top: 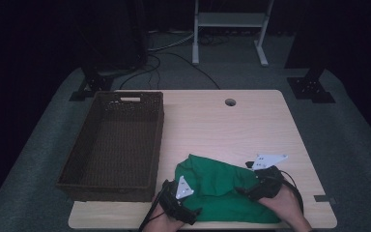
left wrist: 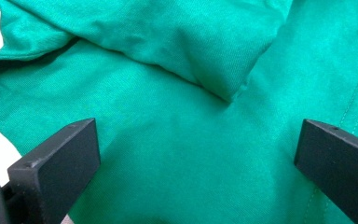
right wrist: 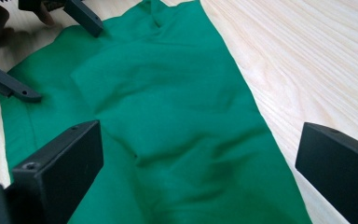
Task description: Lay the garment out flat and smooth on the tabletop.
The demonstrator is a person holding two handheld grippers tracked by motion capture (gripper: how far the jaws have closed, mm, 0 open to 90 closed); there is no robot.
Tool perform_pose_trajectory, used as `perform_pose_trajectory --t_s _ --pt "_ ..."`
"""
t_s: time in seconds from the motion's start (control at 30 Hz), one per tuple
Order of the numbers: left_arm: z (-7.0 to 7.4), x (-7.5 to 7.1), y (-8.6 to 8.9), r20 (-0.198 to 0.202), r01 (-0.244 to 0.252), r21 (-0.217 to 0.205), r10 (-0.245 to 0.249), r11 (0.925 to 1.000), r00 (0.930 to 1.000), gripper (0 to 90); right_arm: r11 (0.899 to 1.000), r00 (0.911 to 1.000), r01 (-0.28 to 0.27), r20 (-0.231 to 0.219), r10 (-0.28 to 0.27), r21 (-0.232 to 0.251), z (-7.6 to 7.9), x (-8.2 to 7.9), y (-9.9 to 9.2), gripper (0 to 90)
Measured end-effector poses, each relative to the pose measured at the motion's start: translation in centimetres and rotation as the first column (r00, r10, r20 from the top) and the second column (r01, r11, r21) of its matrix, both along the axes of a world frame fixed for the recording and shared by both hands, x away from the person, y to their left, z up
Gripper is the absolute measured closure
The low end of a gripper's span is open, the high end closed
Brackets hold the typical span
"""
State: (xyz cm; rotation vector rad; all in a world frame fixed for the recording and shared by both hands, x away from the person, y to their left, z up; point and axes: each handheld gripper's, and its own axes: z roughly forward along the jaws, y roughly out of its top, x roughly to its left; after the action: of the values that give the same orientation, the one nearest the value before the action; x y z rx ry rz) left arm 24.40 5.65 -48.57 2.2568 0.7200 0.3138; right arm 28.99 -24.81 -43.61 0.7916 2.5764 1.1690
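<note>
Closest to the person, a soft green cloth (top: 222, 193) lies bunched on the near edge of the pale wooden table (top: 251, 125). Both hands reach in from the bottom of the high view.

The left gripper (left wrist: 196, 163) sits at the left end of the cloth. In the left gripper view its two black jaws stand wide apart, with green cloth lying in folds between them. Nothing is pinched.

The right gripper (right wrist: 196, 168) is at the right end of the cloth. In the right gripper view its jaws are wide apart too. The cloth lies flat and wrinkly below them, and its right edge runs along bare wood. The left gripper's thin black jaws show at the top left of that view, also spread apart, resting at the cloth's far end.

Farther back on the left side of the table sits a dark brown woven basket (top: 79, 169), long and deep. A small round hole (top: 230, 102) is in the table near its far edge. Behind the table stands a white metal frame (top: 232, 29) on grey carpet.
</note>
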Motion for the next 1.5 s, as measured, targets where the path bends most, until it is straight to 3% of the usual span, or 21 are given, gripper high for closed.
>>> perform_pose_trajectory --t_s 1.5 --pt "0.0 0.0 0.0 0.000 0.003 0.001 -0.003 1.0000 1.0000 0.0 0.997 0.9967 -0.080 0.007 0.080 0.015 0.5 0.6 3.7 0.0"
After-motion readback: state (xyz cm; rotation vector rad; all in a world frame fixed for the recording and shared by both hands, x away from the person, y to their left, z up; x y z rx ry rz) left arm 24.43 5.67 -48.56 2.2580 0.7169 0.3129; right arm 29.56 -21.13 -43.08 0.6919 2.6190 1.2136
